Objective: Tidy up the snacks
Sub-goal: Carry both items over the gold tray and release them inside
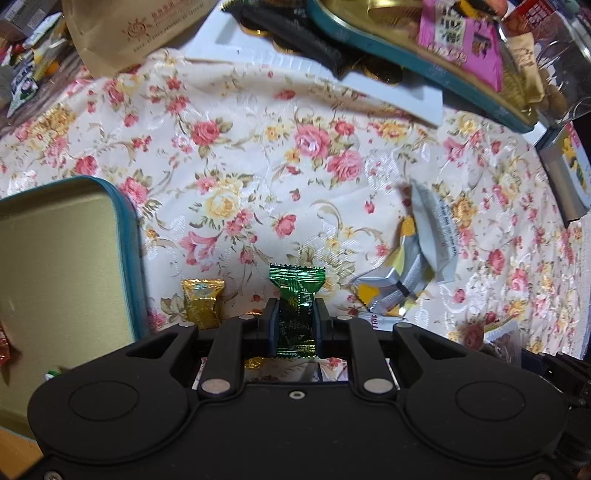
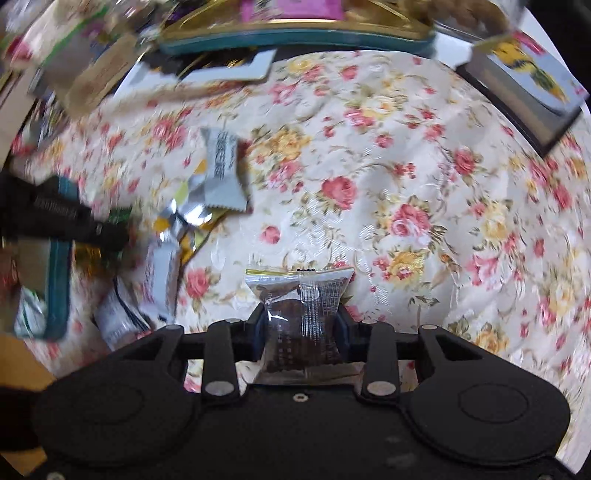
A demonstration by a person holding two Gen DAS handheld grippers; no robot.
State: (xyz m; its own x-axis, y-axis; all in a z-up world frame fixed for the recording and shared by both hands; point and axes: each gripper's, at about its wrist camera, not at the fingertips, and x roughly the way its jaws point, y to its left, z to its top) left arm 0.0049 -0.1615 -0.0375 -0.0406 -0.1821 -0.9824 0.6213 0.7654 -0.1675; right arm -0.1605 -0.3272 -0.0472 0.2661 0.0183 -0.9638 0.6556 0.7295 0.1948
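Note:
My left gripper [image 1: 295, 312] is shut on a green foil candy [image 1: 296, 306], held upright above the floral cloth. A gold foil candy [image 1: 202, 302] lies just left of it, beside an open teal tin [image 1: 127, 236] with a gold inside. My right gripper [image 2: 301, 321] is shut on a clear packet holding a brown snack [image 2: 301, 314]. In the right wrist view the left gripper [image 2: 66, 218] shows at the far left, blurred, near the teal tin [image 2: 59, 280]. Grey and yellow wrappers [image 1: 424, 240] lie on the cloth; they also show in the right wrist view [image 2: 221, 173].
A second teal tin [image 1: 424, 62] with a gold inside holds pink and other packets at the back. A white board [image 1: 388, 92] with black cloth and gold coins lies beside it. A tan bag [image 1: 122, 33] sits back left. A framed picture [image 2: 524, 81] lies back right.

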